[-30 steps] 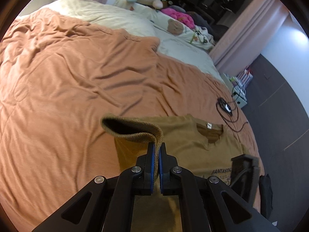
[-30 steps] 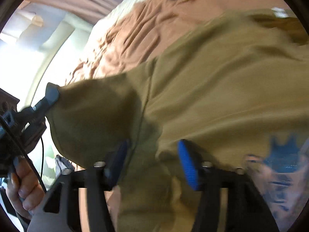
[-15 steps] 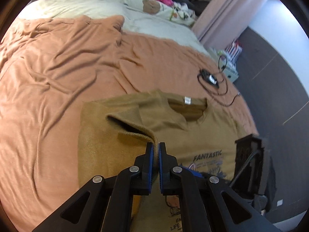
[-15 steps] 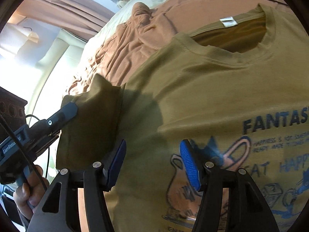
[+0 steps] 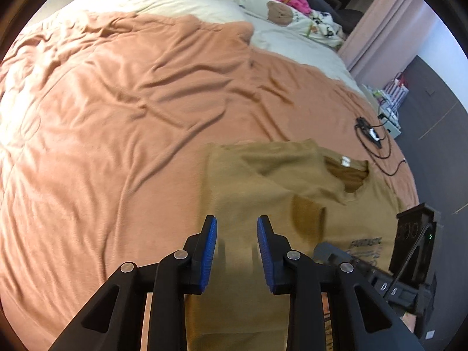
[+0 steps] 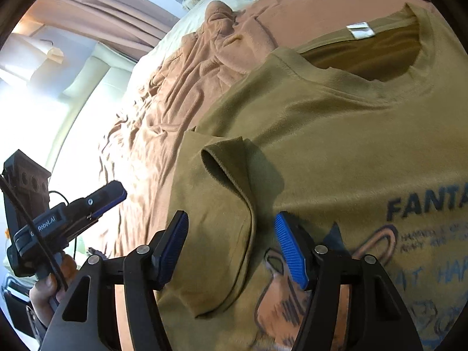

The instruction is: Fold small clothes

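An olive-tan T-shirt with a dark print lies face up on the bed, collar toward the far right. Its sleeve is folded inward and rests on the shirt's body. My left gripper hovers over the shirt's near edge; its jaws are opening and nothing is between the pads. In the right wrist view it appears at the left, clear of the cloth. My right gripper stands low over the folded sleeve, its jaws opening, one pad on each side of the sleeve's edge and neither pressing on it.
The orange duvet covers most of the bed, with cream bedding and plush toys at the far end. A black cable and device lie near the right edge. Dark floor is beyond it. A hand holds the left gripper.
The left gripper carried the sleeve inward over the shirt, let it go and opened its jaws. The sleeve now lies flat on the body. The shirt has settled under the right gripper.
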A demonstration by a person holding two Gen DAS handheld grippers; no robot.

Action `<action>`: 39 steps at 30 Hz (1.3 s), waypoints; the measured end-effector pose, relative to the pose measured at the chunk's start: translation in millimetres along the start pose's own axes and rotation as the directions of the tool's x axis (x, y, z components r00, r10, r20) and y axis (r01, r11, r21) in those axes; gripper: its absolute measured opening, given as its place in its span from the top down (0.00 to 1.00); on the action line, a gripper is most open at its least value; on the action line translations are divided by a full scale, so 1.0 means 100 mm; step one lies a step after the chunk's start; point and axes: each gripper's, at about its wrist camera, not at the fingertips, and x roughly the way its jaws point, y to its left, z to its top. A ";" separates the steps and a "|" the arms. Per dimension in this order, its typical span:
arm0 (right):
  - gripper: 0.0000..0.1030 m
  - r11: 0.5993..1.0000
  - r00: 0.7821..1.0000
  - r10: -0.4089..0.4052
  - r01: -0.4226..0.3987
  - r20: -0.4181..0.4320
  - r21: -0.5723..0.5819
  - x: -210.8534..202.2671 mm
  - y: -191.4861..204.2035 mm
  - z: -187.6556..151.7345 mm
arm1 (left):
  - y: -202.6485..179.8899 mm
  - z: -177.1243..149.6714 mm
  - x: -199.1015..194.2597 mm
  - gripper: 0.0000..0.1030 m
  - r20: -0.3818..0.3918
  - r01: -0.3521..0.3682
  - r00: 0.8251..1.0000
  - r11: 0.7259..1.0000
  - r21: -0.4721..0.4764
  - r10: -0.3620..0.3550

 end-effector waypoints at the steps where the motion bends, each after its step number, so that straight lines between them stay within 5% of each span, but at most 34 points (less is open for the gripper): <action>1: 0.42 1.000 1.000 -0.010 0.010 -0.001 0.000 0.04 -0.01 0.02 | 0.03 0.00 0.03 0.70 -0.004 -0.011 1.000 1.000 -0.001 0.011; 4: 0.49 0.999 0.999 -0.036 0.036 -0.003 0.019 0.15 -0.05 0.10 | 0.12 0.03 0.19 0.70 -0.024 -0.029 0.999 1.000 0.003 0.029; 6: 0.63 0.999 0.999 -0.053 0.053 -0.005 0.006 0.18 -0.04 0.14 | 0.16 0.06 0.30 0.70 -0.032 -0.035 0.999 0.999 -0.011 0.034; 8: 0.93 0.996 0.996 -0.086 0.086 -0.012 -0.011 0.20 -0.04 0.18 | 0.19 0.09 0.42 0.70 -0.038 -0.035 0.999 0.999 -0.017 0.034; 10: 0.98 0.997 0.997 -0.082 0.082 -0.009 0.008 0.18 -0.10 0.15 | 0.19 0.11 0.53 0.70 -0.045 -0.044 0.998 0.999 -0.013 0.043; 25: 1.00 0.996 0.997 -0.008 0.001 0.081 0.089 -0.14 -0.33 -0.13 | 0.12 0.35 0.94 0.70 -0.044 -0.092 0.995 0.996 0.010 0.092; 31: 1.00 0.997 0.994 -0.074 0.070 0.082 0.043 -0.26 -0.29 -0.07 | 0.12 0.45 0.99 0.70 -0.030 -0.082 0.996 0.997 -0.004 0.082; 33: 0.96 0.998 0.996 -0.042 0.038 0.079 0.046 -0.30 -0.30 -0.08 | 0.11 0.46 1.00 0.70 -0.027 -0.083 0.996 0.997 -0.002 0.083; 35: 0.51 0.999 0.996 -0.019 0.014 0.093 0.050 -0.31 -0.31 -0.07 | 0.10 0.47 1.01 0.70 -0.028 -0.081 0.996 0.997 0.000 0.081; 36: 0.42 0.999 0.994 -0.016 0.010 0.105 0.052 -0.31 -0.33 -0.07 | 0.11 0.46 1.01 0.70 -0.028 -0.081 0.996 0.997 -0.001 0.081; 39: 0.39 0.997 0.996 0.009 -0.016 0.087 0.078 -0.19 -0.39 -0.03 | 0.11 0.49 1.03 0.70 -0.027 -0.077 0.997 0.997 -0.003 0.077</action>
